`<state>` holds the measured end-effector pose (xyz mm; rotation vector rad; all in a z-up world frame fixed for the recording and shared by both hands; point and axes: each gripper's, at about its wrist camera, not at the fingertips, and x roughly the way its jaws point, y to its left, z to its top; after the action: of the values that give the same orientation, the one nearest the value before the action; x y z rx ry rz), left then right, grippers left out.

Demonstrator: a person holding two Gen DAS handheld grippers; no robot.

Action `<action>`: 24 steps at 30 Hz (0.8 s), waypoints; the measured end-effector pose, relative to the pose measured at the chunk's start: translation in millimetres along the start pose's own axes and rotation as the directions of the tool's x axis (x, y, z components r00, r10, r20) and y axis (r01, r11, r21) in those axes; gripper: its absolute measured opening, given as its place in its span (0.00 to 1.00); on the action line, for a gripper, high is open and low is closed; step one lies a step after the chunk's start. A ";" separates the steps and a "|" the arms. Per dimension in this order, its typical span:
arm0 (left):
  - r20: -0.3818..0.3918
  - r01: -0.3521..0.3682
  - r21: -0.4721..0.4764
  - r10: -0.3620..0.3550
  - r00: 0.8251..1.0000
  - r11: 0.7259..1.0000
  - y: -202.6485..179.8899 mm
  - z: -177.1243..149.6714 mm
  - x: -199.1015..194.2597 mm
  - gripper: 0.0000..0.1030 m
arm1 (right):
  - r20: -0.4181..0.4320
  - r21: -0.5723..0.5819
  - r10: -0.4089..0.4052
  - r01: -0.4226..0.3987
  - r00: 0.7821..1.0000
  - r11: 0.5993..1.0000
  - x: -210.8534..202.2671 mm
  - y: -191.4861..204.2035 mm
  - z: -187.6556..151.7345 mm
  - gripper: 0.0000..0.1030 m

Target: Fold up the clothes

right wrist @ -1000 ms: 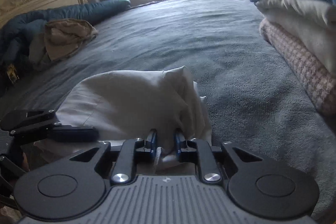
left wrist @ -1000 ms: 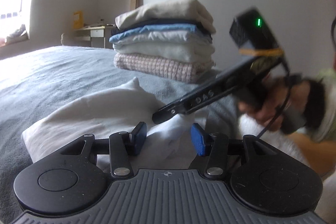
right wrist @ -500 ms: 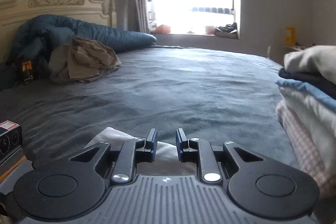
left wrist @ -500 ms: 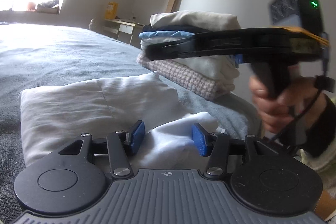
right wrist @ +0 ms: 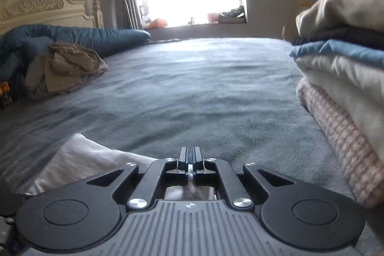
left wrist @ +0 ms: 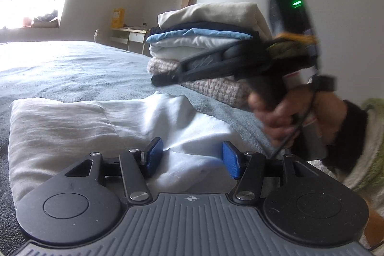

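On the grey bed (left wrist: 72, 68), a white garment (left wrist: 79, 126) lies loosely folded, one corner rumpled. The left hand-held gripper (left wrist: 189, 157) sits over that corner, jaws parted and just widening, cloth between them but unpinched. The right hand-held gripper (right wrist: 190, 158) has just snapped closed, holding nothing. A stack of folded clothes (left wrist: 206, 40) stands behind; a brown garment (right wrist: 69, 66) waits unfolded.

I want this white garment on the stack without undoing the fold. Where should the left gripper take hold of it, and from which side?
Judging by its pose, grip the bunched near edge of the white garment, where a raised ridge lies between the open left gripper fingers. Come in low from the near side, along the bed; the far folded edge lies flat, offering little to pinch.
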<state>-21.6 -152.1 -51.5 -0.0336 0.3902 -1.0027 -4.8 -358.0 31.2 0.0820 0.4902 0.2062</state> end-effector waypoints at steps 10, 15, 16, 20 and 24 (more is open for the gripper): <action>-0.021 -0.005 0.020 0.005 1.000 1.000 -6.4 1.3 4.6 0.55 | -0.069 0.055 -0.079 0.083 0.994 0.995 3.3 -6.3 -23.6 0.03; -0.026 -0.013 0.011 0.013 1.000 1.000 -7.1 1.0 4.9 0.56 | 0.036 0.040 -0.031 0.029 0.999 0.999 -46.7 5.8 -14.6 0.03; -0.028 -0.016 0.011 0.016 0.999 1.000 -7.5 1.0 5.2 0.56 | 0.030 0.043 -0.005 0.004 1.000 0.999 -50.6 6.6 -16.5 0.03; -0.038 -0.026 0.006 0.026 0.999 1.000 -8.7 2.4 5.7 0.57 | -0.108 0.079 0.011 -0.003 0.994 0.997 -27.9 4.6 -41.6 0.03; -0.059 -0.039 -0.005 0.038 0.998 0.999 -10.2 6.7 -1.0 0.56 | -0.112 0.193 0.038 -0.016 0.993 0.981 -19.6 -10.2 -55.7 0.00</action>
<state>-28.2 -157.8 -42.9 -0.0021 0.4464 -0.9662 -46.4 -370.6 -10.1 0.2661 0.6233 0.1908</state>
